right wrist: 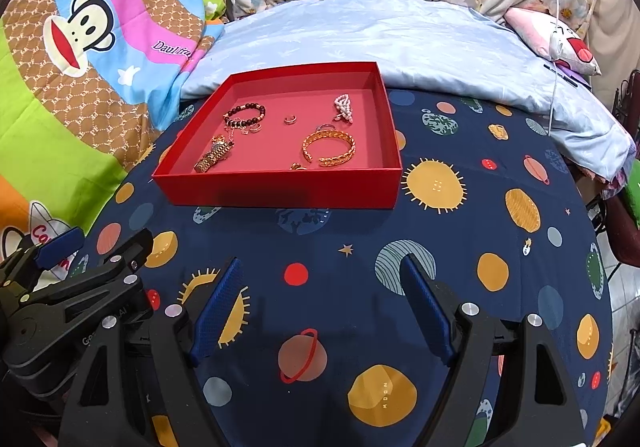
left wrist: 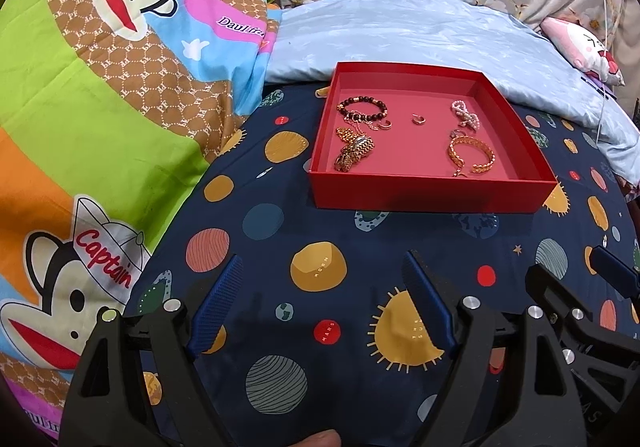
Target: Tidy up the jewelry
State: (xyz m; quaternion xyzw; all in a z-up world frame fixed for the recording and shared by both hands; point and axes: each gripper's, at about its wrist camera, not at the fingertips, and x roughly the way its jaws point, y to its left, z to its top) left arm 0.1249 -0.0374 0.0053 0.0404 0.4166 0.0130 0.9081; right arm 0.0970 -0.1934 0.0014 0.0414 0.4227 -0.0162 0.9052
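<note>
both grippers hung over the planet-print cloth (right wrist: 344,231) with nothing in them, left gripper (left wrist: 322,303) and right gripper (right wrist: 322,307) each spread wide. the red tray (right wrist: 280,189) sat ahead on the cloth, holding a beaded bracelet (right wrist: 245,116), gold cuff (right wrist: 329,148), pearl piece (right wrist: 344,108), what looked like a watch (right wrist: 211,159), and a small ring (right wrist: 289,119).
</note>
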